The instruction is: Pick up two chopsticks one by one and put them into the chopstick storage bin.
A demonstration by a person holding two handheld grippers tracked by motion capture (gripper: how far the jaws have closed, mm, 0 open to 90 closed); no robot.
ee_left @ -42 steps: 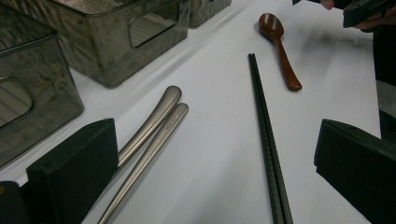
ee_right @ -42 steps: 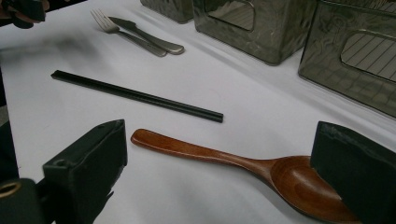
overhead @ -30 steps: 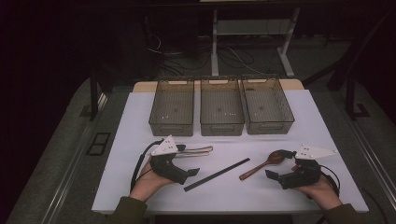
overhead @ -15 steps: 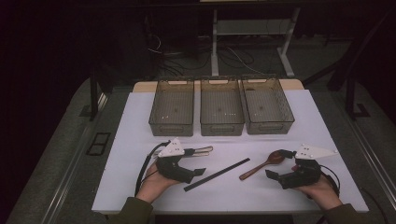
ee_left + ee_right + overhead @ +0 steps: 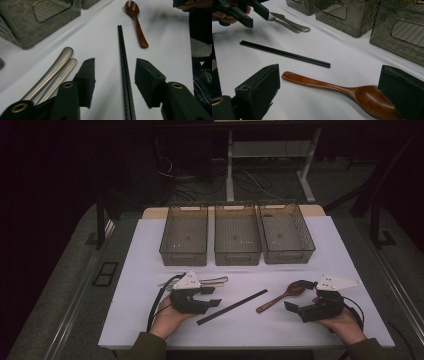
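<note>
Black chopsticks [image 5: 124,67], long paired slim sticks, between left gripper [image 5: 115,78] half-narrowed closing fingers, untouched, right gripper [image 5: 329,92] fingers wide.

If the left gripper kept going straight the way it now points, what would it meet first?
Probably the black chopsticks, which run ahead between the left gripper's open jaws; beyond them lies the wooden spoon, though depth is unclear.

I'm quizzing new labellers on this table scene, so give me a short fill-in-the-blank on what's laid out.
1. Across the far side of the table stand ____ clear bins.
2. Between the left gripper jaws lie the black ____.
3. The spoon by the right gripper is made of ____.
4. The metal cutlery lies beside the left gripper, outside its ____.

Missing words: three; chopsticks; wood; jaws
</note>
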